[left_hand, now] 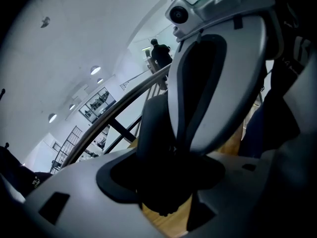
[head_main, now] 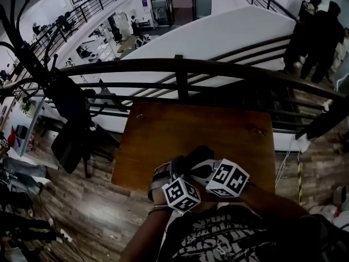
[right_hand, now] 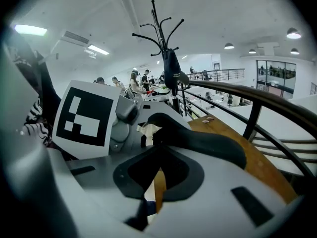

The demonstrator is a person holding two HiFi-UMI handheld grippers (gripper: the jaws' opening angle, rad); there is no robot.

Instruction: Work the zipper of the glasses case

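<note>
A dark glasses case (head_main: 195,156) is held over the near part of the wooden table (head_main: 191,124), between both grippers. My left gripper (head_main: 182,169) is shut on the case (left_hand: 156,143), which fills the space between its jaws. Facing it, my right gripper (head_main: 205,168) is shut at the case's (right_hand: 203,140) near edge. It pinches something thin there, the zipper pull as far as I can tell. The two marker cubes sit side by side close to the person's body. The zipper's teeth are too dark to make out.
A black curved railing (head_main: 180,67) runs along the table's far side, with a drop to a lower floor beyond. A coat rack (head_main: 60,91) with a dark garment stands to the left. Two small items (head_main: 256,130) lie near the table's far corners. People (head_main: 319,31) stand at far right.
</note>
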